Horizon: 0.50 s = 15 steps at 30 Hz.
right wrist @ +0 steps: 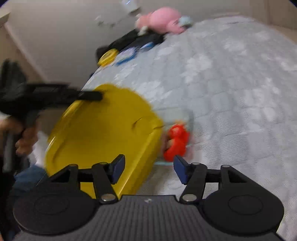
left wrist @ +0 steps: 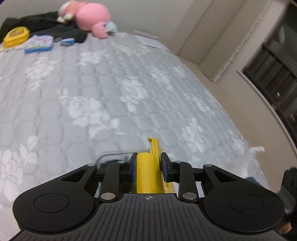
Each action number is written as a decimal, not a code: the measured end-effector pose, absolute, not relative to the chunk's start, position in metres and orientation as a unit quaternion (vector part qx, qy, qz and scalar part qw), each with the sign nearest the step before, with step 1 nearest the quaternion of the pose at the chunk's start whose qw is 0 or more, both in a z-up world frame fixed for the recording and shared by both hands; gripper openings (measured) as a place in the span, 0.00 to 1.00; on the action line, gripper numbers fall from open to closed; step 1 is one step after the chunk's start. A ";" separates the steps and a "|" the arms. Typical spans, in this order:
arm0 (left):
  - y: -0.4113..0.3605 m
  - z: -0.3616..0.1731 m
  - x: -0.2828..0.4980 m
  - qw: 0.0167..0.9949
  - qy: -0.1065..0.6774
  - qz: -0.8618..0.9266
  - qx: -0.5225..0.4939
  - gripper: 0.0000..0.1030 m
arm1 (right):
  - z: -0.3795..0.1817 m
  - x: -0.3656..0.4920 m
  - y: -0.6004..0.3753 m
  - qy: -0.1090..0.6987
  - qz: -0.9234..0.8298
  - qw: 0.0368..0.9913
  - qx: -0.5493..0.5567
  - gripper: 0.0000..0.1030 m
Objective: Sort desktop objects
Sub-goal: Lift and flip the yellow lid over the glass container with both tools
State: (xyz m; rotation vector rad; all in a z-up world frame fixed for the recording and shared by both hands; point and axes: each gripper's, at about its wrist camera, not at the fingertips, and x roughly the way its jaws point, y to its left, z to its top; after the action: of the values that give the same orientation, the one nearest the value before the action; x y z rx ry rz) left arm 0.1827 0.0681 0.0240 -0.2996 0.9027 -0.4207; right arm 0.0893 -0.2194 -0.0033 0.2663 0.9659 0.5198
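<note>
My left gripper (left wrist: pixel 149 164) is shut on the edge of a yellow lid (left wrist: pixel 148 172), held tilted over a clear box whose rim (left wrist: pixel 115 153) shows just behind the fingers. In the right wrist view the same yellow lid (right wrist: pixel 104 133) stands tilted up, with the left gripper (right wrist: pixel 91 95) clamped on its far edge. A red toy figure (right wrist: pixel 176 140) lies inside the clear box (right wrist: pixel 178 113) beside the lid. My right gripper (right wrist: pixel 148 167) is open and empty, just in front of the lid and the toy.
All lies on a grey quilted bed (left wrist: pixel 111 92). At the far end are a pink plush toy (left wrist: pixel 91 16), black clothing (left wrist: pixel 46 22), a small yellow container (left wrist: pixel 15 36), a blue-rimmed tin (left wrist: pixel 39 43) and a small blue object (left wrist: pixel 67 41). Wall and window lie to the right.
</note>
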 end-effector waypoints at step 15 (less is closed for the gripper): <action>0.071 -0.032 0.234 0.868 0.471 -0.130 -0.092 0.30 | -0.080 0.115 -0.196 0.548 0.274 0.714 0.338 0.24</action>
State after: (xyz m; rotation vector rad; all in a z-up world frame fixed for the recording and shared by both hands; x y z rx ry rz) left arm 0.2338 0.0713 -0.0317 -0.1921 0.9857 -0.2726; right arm 0.1146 -0.1960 -0.0802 0.7483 1.2144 0.6069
